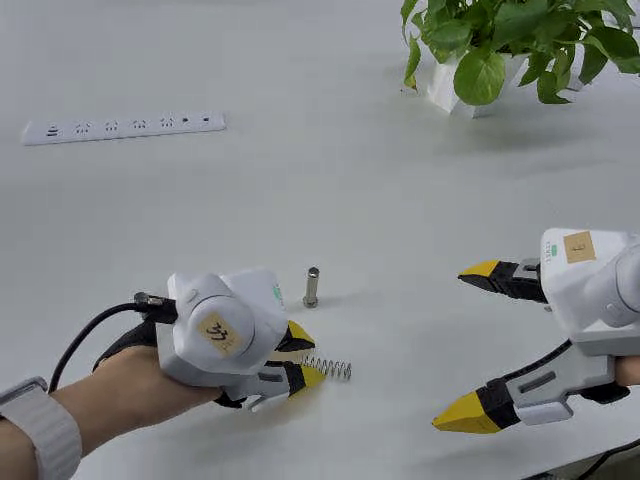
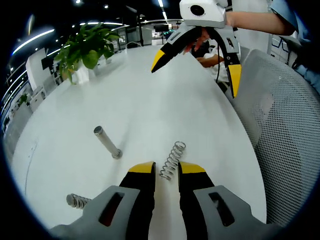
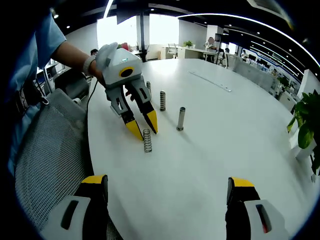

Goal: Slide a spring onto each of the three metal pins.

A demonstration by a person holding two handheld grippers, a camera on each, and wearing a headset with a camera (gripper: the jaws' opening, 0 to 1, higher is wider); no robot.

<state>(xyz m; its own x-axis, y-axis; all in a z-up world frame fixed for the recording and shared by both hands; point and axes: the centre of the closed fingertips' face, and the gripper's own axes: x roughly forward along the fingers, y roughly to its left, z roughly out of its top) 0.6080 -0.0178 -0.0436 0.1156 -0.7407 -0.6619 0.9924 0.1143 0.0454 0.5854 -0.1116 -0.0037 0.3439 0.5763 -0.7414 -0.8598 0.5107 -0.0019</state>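
A loose spring lies on the white table, its near end between the yellow tips of my left gripper. In the left gripper view the jaws stand a little apart on either side of the spring without pinching it. A bare metal pin stands upright just beyond. In the right gripper view the bare pin has a spring-covered pin beside it and another behind the left gripper. My right gripper hovers wide open at the right, holding nothing.
A white power strip lies at the far left. A potted plant stands at the far right corner. A mesh chair sits close to the table's near edge.
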